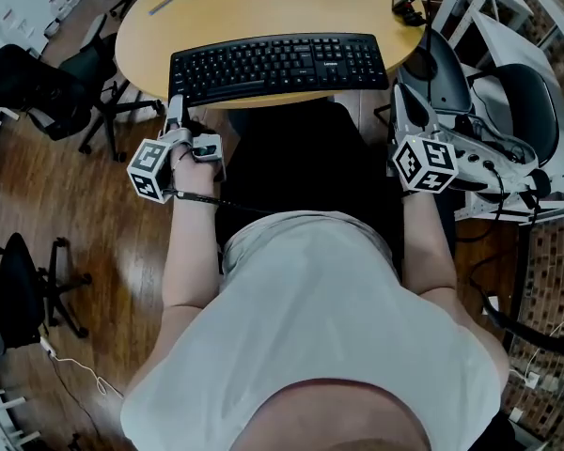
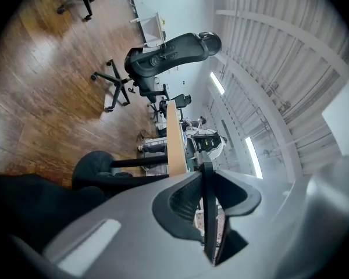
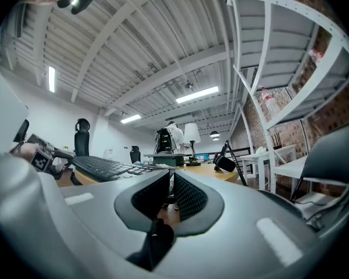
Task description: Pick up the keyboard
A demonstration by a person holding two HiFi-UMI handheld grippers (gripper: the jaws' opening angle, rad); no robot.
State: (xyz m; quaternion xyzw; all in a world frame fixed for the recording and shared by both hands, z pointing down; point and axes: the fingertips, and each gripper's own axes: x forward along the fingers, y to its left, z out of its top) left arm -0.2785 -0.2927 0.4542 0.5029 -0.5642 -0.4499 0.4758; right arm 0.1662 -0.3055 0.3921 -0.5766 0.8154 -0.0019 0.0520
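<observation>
At the near edge of the round wooden worktop (image 1: 263, 7), over a plank floor (image 1: 94, 224) with office chairs (image 1: 70, 87), lies the black keyboard (image 1: 277, 66). Only the right gripper view shows a desk lamp (image 3: 192, 133); only the head view shows the 2 tools flanking the keyboard. The left tool (image 1: 176, 109) is closed and empty by its left end, and the right tool (image 1: 401, 100) stands a sliver apart, holding nothing.
</observation>
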